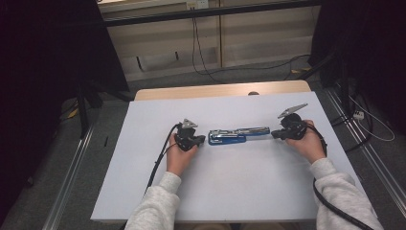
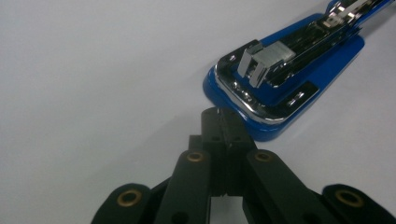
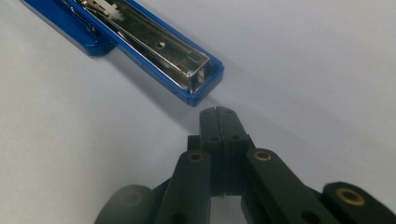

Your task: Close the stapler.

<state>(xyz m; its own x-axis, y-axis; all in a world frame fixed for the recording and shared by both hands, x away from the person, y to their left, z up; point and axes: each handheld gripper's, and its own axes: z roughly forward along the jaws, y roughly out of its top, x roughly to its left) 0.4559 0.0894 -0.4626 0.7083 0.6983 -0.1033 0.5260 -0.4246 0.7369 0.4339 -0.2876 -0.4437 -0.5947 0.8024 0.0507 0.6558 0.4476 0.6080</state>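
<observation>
both black jaws pressed closed, empty: left gripper (image 2: 223,116) touches glossy blue-and-chrome stapler (image 2: 285,84), right gripper (image 3: 218,114) just beside it.

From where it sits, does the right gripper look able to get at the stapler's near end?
Probably yes: the right gripper sits just short of the stapler with only bare table between, but its fingers are shut and would need opening.

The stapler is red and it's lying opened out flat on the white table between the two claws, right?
Not quite: the stapler is blue, not red, as the left gripper view shows plainly. The rest holds: it lies opened out flat on the white table between the left claw and the right claw.
</observation>
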